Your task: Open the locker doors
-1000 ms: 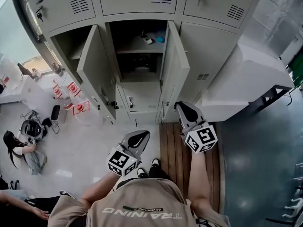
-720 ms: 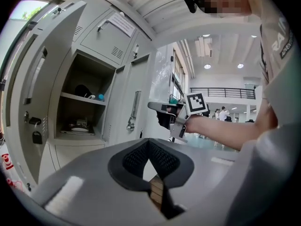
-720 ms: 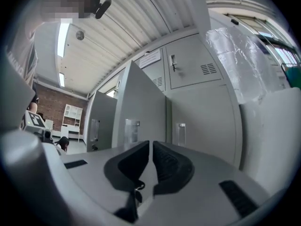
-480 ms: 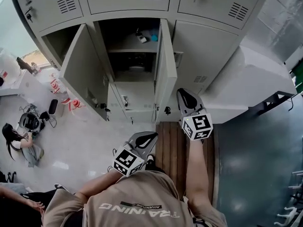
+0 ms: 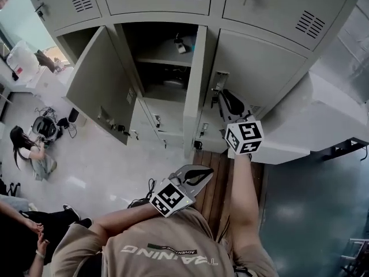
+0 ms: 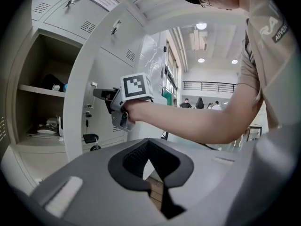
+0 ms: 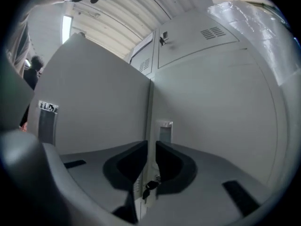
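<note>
Your right gripper (image 5: 223,96) sits at 1 o'clock in the head view, tip at the latch (image 5: 219,84) of the closed right locker door (image 5: 271,68). Can't tell if it's touching. Jaws almost together, only a thin slit, nothing clamped. Your left gripper (image 5: 204,173) hangs at 6 o'clock over the wooden floor strip (image 5: 214,203), jaws together, empty. Middle locker door (image 5: 195,91) stands open, edge-on at 12. Left locker door (image 5: 98,91) is swung open at 10.

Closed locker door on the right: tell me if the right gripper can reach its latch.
Likely yes: the right gripper hovers right by the latch on the closed door, with nothing between them.
</note>
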A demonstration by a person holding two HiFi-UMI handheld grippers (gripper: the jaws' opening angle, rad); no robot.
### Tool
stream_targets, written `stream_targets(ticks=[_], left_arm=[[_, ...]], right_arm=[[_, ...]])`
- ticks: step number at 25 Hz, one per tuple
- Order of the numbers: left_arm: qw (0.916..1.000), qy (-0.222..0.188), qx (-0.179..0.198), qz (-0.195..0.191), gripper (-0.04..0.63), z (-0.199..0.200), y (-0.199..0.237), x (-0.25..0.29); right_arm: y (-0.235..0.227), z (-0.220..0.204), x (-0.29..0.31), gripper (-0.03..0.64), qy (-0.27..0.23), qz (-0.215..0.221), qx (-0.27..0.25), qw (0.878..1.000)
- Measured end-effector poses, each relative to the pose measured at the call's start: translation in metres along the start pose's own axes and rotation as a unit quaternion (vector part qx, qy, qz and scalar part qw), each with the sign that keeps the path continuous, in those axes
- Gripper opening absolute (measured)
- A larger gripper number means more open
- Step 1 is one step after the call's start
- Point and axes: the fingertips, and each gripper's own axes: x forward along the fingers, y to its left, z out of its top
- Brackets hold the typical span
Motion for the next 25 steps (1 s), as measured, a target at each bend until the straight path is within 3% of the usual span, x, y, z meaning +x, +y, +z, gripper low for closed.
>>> stream_targets(ticks=[4,14,18,25], left_arm=[[0.9995,-0.002,-0.029,0.009,0.005,0.006,0.006,0.014],[0.9999,-0.003,-0.014,0.008,0.005,0.003,0.013,0.022],[0.9997,-0.007,-0.017,0.018,0.005,0.001,0.018,0.017],[0.9995,-0.009,-0.018,0.023,0.005,-0.003,0.023,0.005]], right_arm=[[-0.007,-0.010,0.025,0.021,0.020,0.020,-0.009,1.000],[-0.012,-0.016,0.050,0.021,0.035,0.032,0.001,0.999],[-0.018,-0.016,0.057,0.021,0.035,0.016,0.008,0.999],[-0.008,-0.015,0.039,0.021,0.038,0.027,0.011,0.999]])
